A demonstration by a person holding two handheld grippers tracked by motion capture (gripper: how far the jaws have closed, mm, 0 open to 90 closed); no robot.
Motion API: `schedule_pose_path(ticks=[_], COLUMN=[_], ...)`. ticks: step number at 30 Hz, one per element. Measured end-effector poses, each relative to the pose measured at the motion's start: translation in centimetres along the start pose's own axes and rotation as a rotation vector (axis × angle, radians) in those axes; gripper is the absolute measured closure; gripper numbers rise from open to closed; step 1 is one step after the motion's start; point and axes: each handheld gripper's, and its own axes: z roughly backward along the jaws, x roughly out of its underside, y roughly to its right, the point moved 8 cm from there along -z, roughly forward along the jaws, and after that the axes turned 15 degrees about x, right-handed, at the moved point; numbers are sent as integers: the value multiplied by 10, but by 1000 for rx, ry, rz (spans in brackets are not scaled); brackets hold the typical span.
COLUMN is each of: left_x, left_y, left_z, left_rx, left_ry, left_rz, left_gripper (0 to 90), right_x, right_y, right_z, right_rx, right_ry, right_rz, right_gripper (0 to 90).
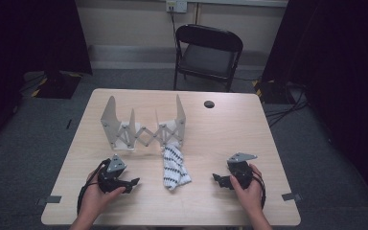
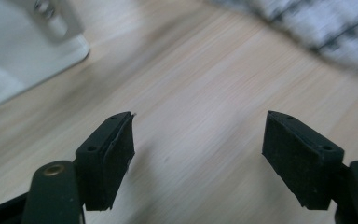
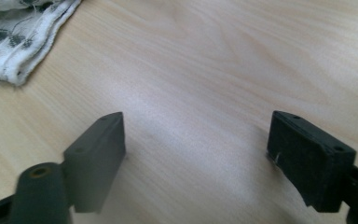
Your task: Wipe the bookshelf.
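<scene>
A white cloth with a black pattern (image 1: 173, 165) hangs from the right end of a pale accordion rack (image 1: 143, 129) and trails onto the wooden table (image 1: 230, 129). My left gripper (image 1: 133, 182) rests low on the table to the cloth's left, pointing right, open. In the left gripper view my jaws (image 2: 200, 121) stand wide apart over bare wood, with the rack's foot (image 2: 28, 60) at upper left and the cloth (image 2: 317, 28) at upper right. My right gripper (image 1: 216, 178) lies right of the cloth, pointing left, open. Its own view (image 3: 196, 121) has the cloth's edge (image 3: 18, 32) at upper left.
A black folding chair (image 1: 208, 52) stands behind the table. A dark round hole (image 1: 209, 104) sits near the table's far right edge. Grey tape tabs mark the front corners (image 1: 53, 199) (image 1: 291, 196). Cables lie on the floor at the right (image 1: 287, 110).
</scene>
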Motion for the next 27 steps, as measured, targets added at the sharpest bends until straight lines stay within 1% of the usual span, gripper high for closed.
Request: schedule_pose_path(ticks=[1,2,3,5,6,10,12,13,16,17,19,22,23,24,25,27], left_x=[-6,-13,-17,-28,-33,-50,-59,-63,-69,-69,-67,-60,-57,-56,-54,-50], left_y=[5,10,15,26,30,50,56,59,64,66,66,62,60,59,58,55], left_z=[-1,-3,-5,-11,-15,-36,-45,-50,-64,-69,-76,-88,-90,-91,-90,-85], left_rx=[18,30,39,78,92,177,196,198,181,181,169,130,126,130,130,117], left_ry=[6,6,14,11,7,15,26,30,2,3,-14,-49,-60,-38,-38,-52], left_rz=[-8,-26,-29,-56,-67,-51,-52,-54,-96,-93,-102,-103,-104,-87,-84,-95], left_gripper=[260,261,262,272,274,274,274,274,290,296,298,293,290,288,285,285], right_x=[0,0,0,0,0,0,0,0,0,0,0,0,0,0,0,0], right_y=[-1,-1,-2,-3,-3,-3,-3,-3,-3,-3,-3,-3,-3,-3,-3,-3], right_z=[0,-1,-3,-4,-4,-4,-4,-4,-4,-4,-4,-4,-4,-4,-4,-4], right_rx=[3,9,21,32,34,34,37,37,37,36,36,36,36,36,36,36], right_ry=[1,6,23,49,51,51,51,50,51,50,52,50,51,52,51,51], right_rz=[3,10,21,-2,-1,-1,-3,-3,-3,-3,-2,-3,-3,-2,-3,-3], right_gripper=[162,161,146,137,137,137,137,137,137,137,137,137,137,137,137,137])
